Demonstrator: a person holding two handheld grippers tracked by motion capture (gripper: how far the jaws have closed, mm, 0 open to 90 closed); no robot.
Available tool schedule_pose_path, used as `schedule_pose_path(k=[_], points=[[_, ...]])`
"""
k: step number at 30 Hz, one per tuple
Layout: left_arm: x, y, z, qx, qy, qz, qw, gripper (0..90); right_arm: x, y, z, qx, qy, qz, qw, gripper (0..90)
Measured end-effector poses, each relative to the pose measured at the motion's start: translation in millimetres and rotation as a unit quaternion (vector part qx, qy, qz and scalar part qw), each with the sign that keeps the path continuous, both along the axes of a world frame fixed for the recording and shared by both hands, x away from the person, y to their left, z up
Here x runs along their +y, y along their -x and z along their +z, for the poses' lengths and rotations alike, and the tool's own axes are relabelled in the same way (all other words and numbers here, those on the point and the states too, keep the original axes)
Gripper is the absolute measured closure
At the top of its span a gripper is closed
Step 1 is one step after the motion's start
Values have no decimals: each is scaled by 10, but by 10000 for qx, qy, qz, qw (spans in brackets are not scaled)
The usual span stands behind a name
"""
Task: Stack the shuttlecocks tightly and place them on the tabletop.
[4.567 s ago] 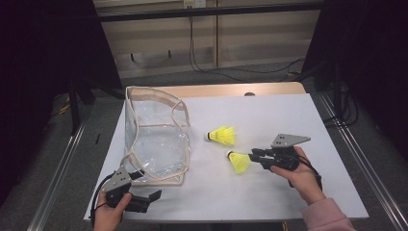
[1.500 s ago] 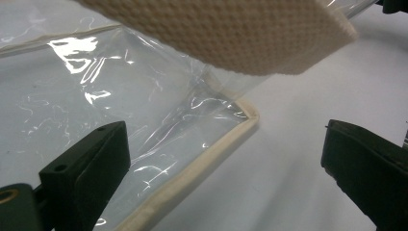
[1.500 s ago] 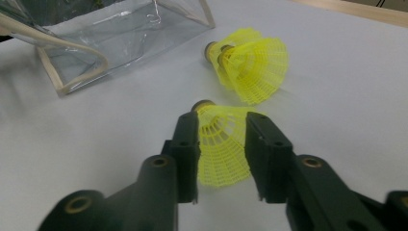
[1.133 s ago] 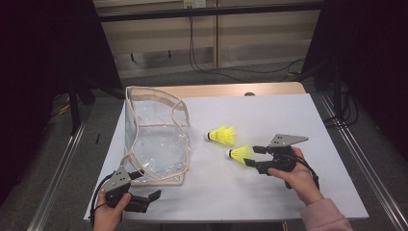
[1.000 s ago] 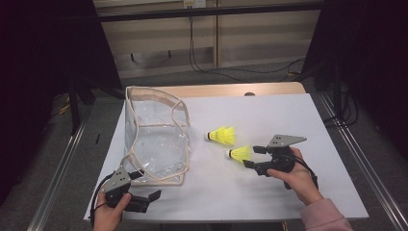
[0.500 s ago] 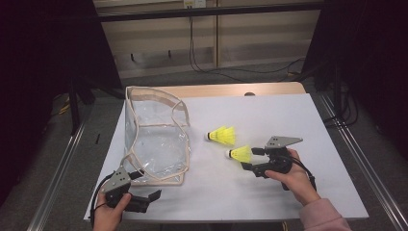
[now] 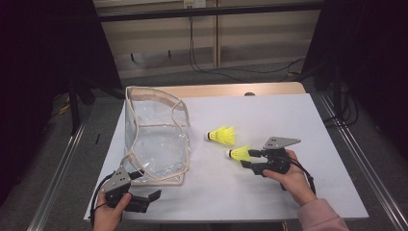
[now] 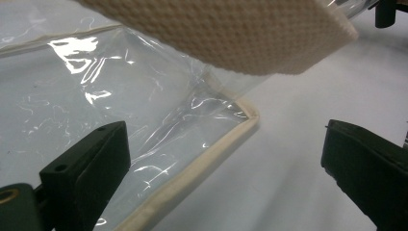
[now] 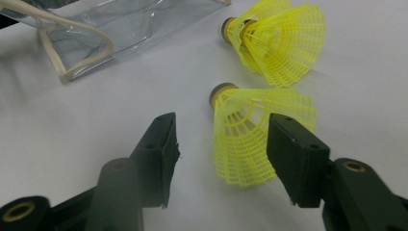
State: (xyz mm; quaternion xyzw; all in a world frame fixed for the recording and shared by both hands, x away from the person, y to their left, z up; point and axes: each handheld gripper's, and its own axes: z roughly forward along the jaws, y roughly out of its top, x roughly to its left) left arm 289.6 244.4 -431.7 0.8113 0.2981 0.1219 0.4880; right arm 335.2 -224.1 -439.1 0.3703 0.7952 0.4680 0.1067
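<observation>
Even overhead light keeps the white counter (image 7: pixel 288 120) bright against dark frame edges in the high view, glare streaks the clear bag (image 8: pixel 96 96) at upper left, and the beige strap (image 8: pixel 231 33) close to the lens is blurred.

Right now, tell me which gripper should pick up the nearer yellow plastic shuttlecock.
Right. The right gripper is open around the nearer yellow plastic shuttlecock; the left gripper sits by the clear plastic bag.

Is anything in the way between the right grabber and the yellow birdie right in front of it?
No. The right gripper has its jaws open, with the nearer shuttlecock's skirt already partly between them and nothing else there. The second shuttlecock lies farther away, past it on the white table.
</observation>
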Motion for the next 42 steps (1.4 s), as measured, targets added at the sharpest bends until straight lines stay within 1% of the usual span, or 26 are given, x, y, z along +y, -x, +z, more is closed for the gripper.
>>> schedule_pose_path(k=[8, 9, 11, 12, 14, 17, 19, 21, 28, 32, 34, 35, 39, 40, 41, 42], points=[[-1, -1, 0, -1, -7, -4, 10000, 29, 62, -16, -35, 4, 42, -14, 10000, 536], [0, -1, 0, -2, -8, -6, 10000, 29, 69, -16, -36, 0, 76, -35, 10000, 545], [-1, -1, -1, -1, -11, -3, 10000, 29, 71, -19, -37, -8, 43, -47, 10000, 577], [1, 0, 6, 13, -69, 9, 10000, 29, 72, -19, -36, -5, 16, -68, 10000, 595], [2, 1, 6, 16, -76, 5, 10000, 28, 77, -21, -38, -16, 10, -81, 10000, 617], [0, -2, 2, 5, -30, -5, 10000, 28, 93, -27, -59, 31, 74, -69, 9999, 642], [2, 0, 7, 17, -83, 2, 10000, 29, 105, -33, -73, 32, 120, -60, 9999, 659], [0, -1, 3, 7, -46, 3, 10000, 28, 110, -43, -82, 26, 116, -51, 9999, 686], [2, 0, 7, 16, -86, 7, 10000, 28, 117, -59, -92, 1, 132, -76, 9999, 736], [2, 1, 6, 14, -78, 3, 10000, 29, 117, -65, -97, 32, 157, -75, 9998, 757], [1, -1, 2, 7, -37, -4, 10000, 29, 119, -64, -98, 38, 157, -64, 9998, 765], [2, 0, 7, 20, -76, -1, 10000, 29, 120, -64, -97, 32, 157, -62, 9999, 776], [2, -1, 6, 16, -73, 0, 10000, 28, 114, -70, -100, -5, 184, -89, 9998, 810], [2, 0, 4, 17, -31, -15, 10000, 28, 113, -71, -101, 7, 188, -88, 9998, 818], [2, 0, 6, 14, -79, 4, 10000, 28, 112, -74, -103, 12, 161, -74, 9998, 830], [2, 0, 6, 13, -80, 1, 10000, 28, 113, -73, -100, 4, 171, -81, 9998, 840]])
